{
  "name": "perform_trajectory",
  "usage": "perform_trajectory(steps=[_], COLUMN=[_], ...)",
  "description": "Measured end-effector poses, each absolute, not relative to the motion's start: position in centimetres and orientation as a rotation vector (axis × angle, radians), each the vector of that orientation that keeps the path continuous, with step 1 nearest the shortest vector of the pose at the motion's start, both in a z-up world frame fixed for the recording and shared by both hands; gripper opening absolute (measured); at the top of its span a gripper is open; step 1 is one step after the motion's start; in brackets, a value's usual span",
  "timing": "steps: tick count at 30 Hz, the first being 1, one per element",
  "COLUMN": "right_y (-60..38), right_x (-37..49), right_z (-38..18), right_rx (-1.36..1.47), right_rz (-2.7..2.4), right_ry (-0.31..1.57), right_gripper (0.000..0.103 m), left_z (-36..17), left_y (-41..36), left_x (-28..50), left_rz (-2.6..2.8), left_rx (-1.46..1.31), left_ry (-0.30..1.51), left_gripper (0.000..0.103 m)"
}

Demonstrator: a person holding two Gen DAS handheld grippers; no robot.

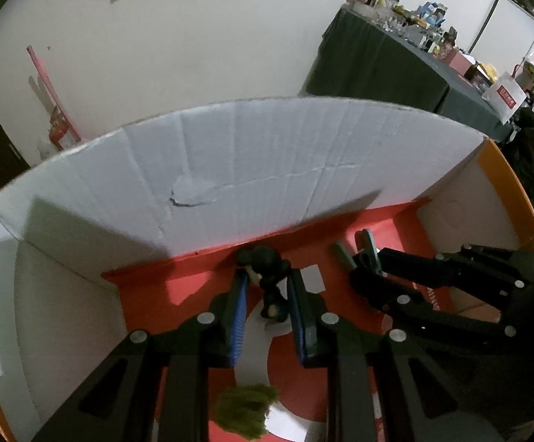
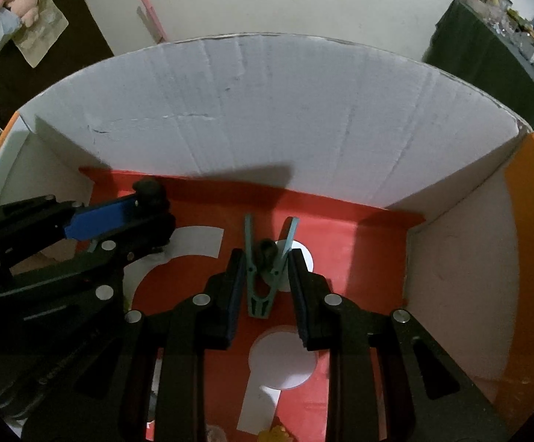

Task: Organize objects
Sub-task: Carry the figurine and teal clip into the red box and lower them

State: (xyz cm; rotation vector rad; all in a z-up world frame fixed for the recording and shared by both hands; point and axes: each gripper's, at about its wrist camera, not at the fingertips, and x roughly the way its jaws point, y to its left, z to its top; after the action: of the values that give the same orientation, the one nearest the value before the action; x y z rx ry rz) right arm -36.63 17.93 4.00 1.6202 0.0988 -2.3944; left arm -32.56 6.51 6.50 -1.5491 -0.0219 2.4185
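Hard to read: the dark figurine [image 1: 267,280] in my left gripper [image 1: 267,294] is mostly shadow — round black head, small body, no finer detail. A fuzzy olive-green clump [image 1: 246,410] sits low in the left wrist view, cut off at the frame bottom. In the right wrist view something yellow [image 2: 274,434] is clipped at the bottom edge; can't tell what it is.

Both grippers are down inside the cardboard box [image 2: 267,110], white walls, orange rim, red-and-white printed floor. Back wall stands close ahead of both; side walls farther off. Floor between the grippers is open.

Left fingers [image 1: 239,316] pinch the figurine, its head at the fingertips near the back wall. My right gripper [image 2: 267,261] pinches a teal clothespin [image 2: 263,276], its two prongs spread toward the back wall, a dark lump between them that I can't identify. Both point steeply down, side by side, not touching.
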Motion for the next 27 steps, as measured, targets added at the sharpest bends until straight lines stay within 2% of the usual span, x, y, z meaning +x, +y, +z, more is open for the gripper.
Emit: perform_trajectory(steps=[15,27], right_y=[19.9,20.7], right_x=[-36.5,-35.8], right_z=[4.1,4.5], right_rx=[1.647,1.651], right_rz=[-2.366,-2.371], right_ry=[-0.008,0.02], right_gripper=[0.023,0.023], left_z=[5.6,5.3], left_y=[6.7,5.9], left_x=[-32.3,-31.3], left_rz=[2.385,2.383], left_rx=[-1.621,-1.605], left_ry=[-0.021,-0.032], left_gripper=[0.023,0.024])
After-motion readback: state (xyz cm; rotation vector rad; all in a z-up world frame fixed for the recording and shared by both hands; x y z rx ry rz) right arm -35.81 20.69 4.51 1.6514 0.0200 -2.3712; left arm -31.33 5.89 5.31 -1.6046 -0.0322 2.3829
